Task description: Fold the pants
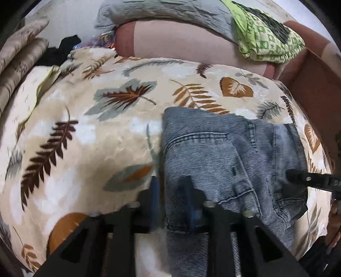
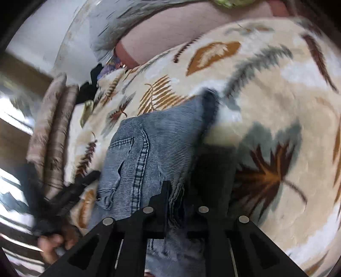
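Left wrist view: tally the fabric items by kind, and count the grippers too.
Denim pants: 1
Leaf-print blanket: 1
Green patterned cloth: 1
Grey cloth: 1
Black garment: 1
Grippers: 2, the left gripper and the right gripper
Total: 7

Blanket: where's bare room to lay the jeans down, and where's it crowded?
Free: the wide stretch of blanket left of the jeans, up to the bolster. A narrower strip lies right of the jeans before the box. Crowded: dark clothes and folded fabric at far left, green cloth on the bolster.
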The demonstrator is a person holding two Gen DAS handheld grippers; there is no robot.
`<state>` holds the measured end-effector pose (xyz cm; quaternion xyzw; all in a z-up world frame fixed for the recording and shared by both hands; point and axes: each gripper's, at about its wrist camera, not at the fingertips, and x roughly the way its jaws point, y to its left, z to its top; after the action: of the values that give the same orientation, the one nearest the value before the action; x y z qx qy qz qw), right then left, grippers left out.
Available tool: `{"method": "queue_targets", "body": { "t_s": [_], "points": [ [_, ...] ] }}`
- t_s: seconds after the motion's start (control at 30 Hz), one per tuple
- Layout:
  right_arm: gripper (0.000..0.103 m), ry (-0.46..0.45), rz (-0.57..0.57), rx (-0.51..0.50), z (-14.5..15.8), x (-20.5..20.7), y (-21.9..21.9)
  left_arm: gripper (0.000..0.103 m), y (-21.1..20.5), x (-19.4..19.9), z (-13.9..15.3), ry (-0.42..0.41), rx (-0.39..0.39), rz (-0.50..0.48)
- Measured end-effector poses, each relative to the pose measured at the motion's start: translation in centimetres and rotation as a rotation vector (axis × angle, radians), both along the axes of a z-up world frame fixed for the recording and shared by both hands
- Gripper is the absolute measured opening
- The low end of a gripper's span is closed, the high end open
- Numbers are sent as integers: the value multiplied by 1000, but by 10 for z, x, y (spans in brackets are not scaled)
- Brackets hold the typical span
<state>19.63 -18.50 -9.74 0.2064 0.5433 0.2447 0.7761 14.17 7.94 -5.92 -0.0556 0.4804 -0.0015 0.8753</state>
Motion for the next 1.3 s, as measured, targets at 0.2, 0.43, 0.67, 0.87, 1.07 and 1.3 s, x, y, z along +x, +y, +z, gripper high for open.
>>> {"method": "queue_targets", "body": {
  "t_s": [0.2,0.43,0.67,0.87,1.07,1.3],
  "points": [
    [64,39,-33,-124,-7,3,-3,69,2,-11,8,-26,-35,-12],
    [16,28,31,-137,2,-16,1,71,13,-20,-5,20,-84,18],
    [13,47,-79,241,56,-35,-18,71,29,-24,4,19,-130,43],
    [19,276,-239,180,-51,-63,-38,76,36,-13,-4,65,-145,29],
    [77,55,-198,73,-5,-61,-42,78,26,-4,-11,86,-131,-16],
    [23,138,-40,116,-40,-28,-12,58,24,2,-30,118,-264,-32]
  ]
}}
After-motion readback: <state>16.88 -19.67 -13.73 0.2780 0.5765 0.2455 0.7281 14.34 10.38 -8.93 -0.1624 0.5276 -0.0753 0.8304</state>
